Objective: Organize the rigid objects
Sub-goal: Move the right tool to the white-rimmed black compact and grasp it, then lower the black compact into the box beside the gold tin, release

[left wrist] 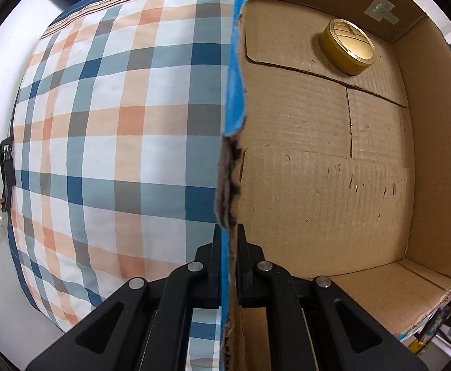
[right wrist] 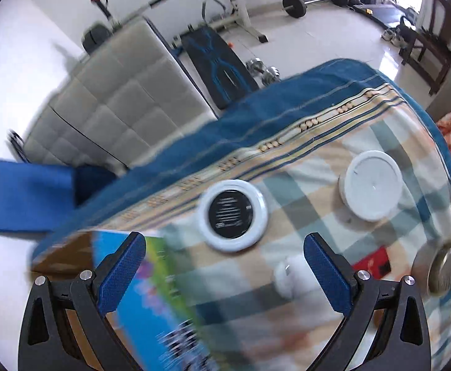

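While left hand-held gripper [left wrist: 228, 232] clamps cardboard box [left wrist: 324, 160] wall, gold tin [left wrist: 347, 46] sits inside; right hand-held gripper [right wrist: 225, 247] spread wide above checked bedsheet [right wrist: 318, 216].

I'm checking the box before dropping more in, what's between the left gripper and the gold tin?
Bare cardboard floor only, in the left wrist view. The left gripper pinches the box wall; the gold tin sits far inside.
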`<action>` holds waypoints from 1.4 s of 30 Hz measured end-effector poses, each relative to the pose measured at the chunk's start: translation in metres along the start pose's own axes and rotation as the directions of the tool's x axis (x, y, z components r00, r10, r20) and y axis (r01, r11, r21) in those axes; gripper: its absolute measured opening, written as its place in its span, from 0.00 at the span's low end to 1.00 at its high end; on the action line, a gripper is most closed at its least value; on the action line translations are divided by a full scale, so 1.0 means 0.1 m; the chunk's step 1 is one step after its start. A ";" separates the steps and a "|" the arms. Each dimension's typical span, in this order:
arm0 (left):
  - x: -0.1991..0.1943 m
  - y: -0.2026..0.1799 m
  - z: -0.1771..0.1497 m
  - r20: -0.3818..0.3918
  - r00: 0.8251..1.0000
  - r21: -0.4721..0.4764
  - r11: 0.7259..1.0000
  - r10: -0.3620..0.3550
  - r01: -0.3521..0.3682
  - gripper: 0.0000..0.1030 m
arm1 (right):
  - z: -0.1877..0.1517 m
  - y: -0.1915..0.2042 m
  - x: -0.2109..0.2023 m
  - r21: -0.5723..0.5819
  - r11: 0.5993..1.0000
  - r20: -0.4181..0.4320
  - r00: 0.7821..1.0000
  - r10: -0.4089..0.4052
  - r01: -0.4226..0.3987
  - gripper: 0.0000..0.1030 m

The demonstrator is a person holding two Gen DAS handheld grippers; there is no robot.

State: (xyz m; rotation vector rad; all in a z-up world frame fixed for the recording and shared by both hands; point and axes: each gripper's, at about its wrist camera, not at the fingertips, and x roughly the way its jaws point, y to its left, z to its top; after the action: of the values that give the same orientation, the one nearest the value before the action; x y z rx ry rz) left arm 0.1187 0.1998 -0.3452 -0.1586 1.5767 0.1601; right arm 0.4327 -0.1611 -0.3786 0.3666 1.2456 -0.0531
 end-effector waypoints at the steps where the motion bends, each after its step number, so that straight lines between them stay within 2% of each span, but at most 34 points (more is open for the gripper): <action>1: 0.00 0.01 0.00 0.000 1.000 -0.003 1.000 0.000 0.000 0.03 | 0.04 -0.02 0.10 -0.007 1.000 -0.019 1.000 0.004 -0.004 0.99; 5: 0.00 0.03 0.00 0.000 1.000 -0.005 1.000 0.000 0.000 0.04 | 0.11 -0.01 0.46 0.006 1.000 -0.076 0.997 -0.014 0.015 0.98; 10: 0.00 0.03 0.00 -0.001 1.000 -0.010 1.000 -0.001 0.001 0.04 | 0.15 0.04 0.83 0.024 0.999 -0.135 0.990 -0.041 0.045 0.87; 12: 0.00 0.03 0.00 -0.002 1.000 -0.008 1.000 -0.002 0.002 0.04 | 0.18 0.04 0.97 0.022 0.998 -0.144 0.988 -0.054 0.058 0.87; 17: 0.01 0.00 0.00 -0.005 1.000 0.000 1.000 0.003 -0.003 0.04 | 0.21 0.15 1.06 -0.031 0.994 -0.135 0.985 -0.105 0.102 0.85; 19: 0.01 -0.01 0.00 -0.006 1.000 0.003 1.000 0.004 -0.004 0.04 | 0.21 0.18 1.06 -0.056 0.989 -0.130 0.981 -0.145 0.138 0.76; 22: 0.02 -0.02 0.01 -0.006 1.000 0.003 1.000 0.004 -0.004 0.04 | 0.20 0.21 1.04 -0.083 0.988 -0.135 0.981 -0.141 0.130 0.75; 25: 0.01 -0.05 0.00 -0.004 1.000 0.009 1.000 0.007 -0.007 0.04 | 0.13 0.17 0.96 -0.102 0.985 -0.145 0.977 -0.154 0.140 0.75; 31: 0.01 -0.07 -0.01 0.001 1.000 0.015 1.000 0.008 -0.008 0.04 | 0.00 0.11 0.53 -0.084 0.992 -0.095 0.990 -0.103 0.095 0.75; 37: 0.00 -0.07 -0.02 0.008 1.000 0.021 1.000 0.009 -0.009 0.04 | -0.21 0.23 -0.16 -0.137 0.990 -0.035 0.999 -0.010 0.005 0.75; 42: -0.02 -0.08 -0.03 0.013 1.000 0.026 1.000 0.011 -0.012 0.04 | -0.50 0.43 -0.70 -0.212 0.974 -0.039 0.996 0.079 -0.086 0.75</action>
State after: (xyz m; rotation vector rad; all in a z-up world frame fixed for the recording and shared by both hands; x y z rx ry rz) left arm 0.1174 0.1916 -0.3430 -0.1281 1.5664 0.1492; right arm 0.3745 -0.1164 -0.3158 0.2330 1.2513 0.1569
